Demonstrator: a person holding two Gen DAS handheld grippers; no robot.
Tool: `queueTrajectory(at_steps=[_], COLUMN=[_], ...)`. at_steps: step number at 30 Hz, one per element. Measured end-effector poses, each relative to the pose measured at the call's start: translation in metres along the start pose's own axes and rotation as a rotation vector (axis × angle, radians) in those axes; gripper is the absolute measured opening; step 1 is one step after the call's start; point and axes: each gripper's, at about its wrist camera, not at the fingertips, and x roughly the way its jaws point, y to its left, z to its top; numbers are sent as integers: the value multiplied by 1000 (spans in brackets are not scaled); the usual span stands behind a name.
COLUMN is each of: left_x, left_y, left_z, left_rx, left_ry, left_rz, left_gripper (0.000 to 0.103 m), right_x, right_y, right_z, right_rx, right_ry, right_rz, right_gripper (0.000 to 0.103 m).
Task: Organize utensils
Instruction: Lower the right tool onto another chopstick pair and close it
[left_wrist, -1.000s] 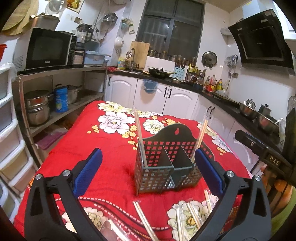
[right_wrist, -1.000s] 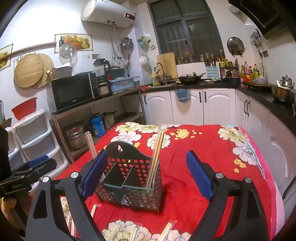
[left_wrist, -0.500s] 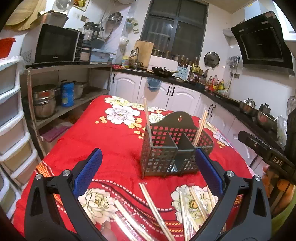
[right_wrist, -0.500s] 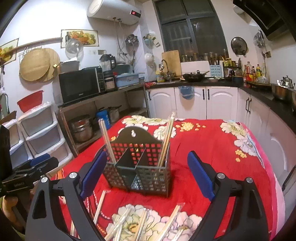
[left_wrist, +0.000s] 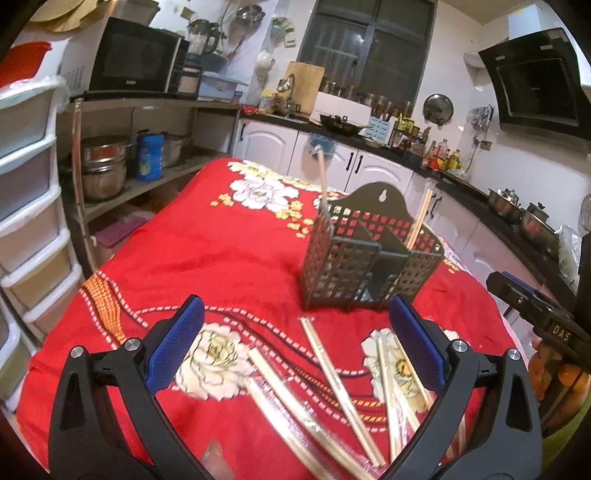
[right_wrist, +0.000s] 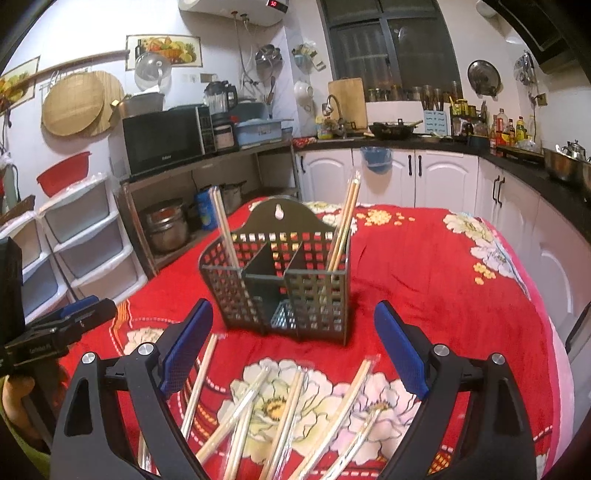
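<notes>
While both tongs, left (left_wrist: 293, 343) and right (right_wrist: 293, 349), hang wide apart and empty above the red floral counter (left_wrist: 221, 251), wrapped chopstick pairs (right_wrist: 284, 413) lie loose just in front of the perforated three-compartment holder (right_wrist: 280, 280), whose outer compartments already hold chopsticks. The step in hand looks like choosing the next pair; that calls for lowering, pinching one, then standing it in a compartment.
</notes>
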Motion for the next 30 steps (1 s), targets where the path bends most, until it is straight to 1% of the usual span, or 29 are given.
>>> queueTrajectory(at_steps=[7, 17, 19, 20, 22, 24, 25, 27, 28, 29, 30], left_x=[0, 8, 9, 10, 12, 14, 15, 18, 19, 20, 21], left_y=[16, 33, 35, 36, 39, 42, 42, 44, 45, 45, 46], left_z=[-16, -37, -41, -43, -47, -52, -53, -56, -58, -59, -61], left_rx=[-22, -46, -48, -48, -52, -62, -66, -90, -105, -123, -138], left_ry=[38, 120, 139, 147, 171, 198, 209, 239, 251, 263, 277], left_rz=[19, 40, 44, 46, 43, 36, 32, 1, -21, -51, -75], left_gripper=[91, 91, 88, 85, 78, 66, 62, 48, 44, 37, 31], right_x=[4, 14, 17, 19, 22, 26, 28, 32, 35, 37, 39], right_y=[4, 2, 2, 2, 3, 4, 5, 5, 5, 5, 5], right_z=[-15, -34, -39, -40, -44, -46, -48, -50, -51, -52, -53], right_rx=[-7, -7, -4, -4, -8, -12, -17, -21, -22, -20, -19], right_ry=[43, 121, 142, 149, 166, 184, 197, 215, 230, 243, 254], right_rz=[5, 11, 15, 15, 15, 19, 19, 22, 24, 28, 33], right_gripper=[86, 86, 86, 86, 81, 78, 76, 72, 68, 66, 60])
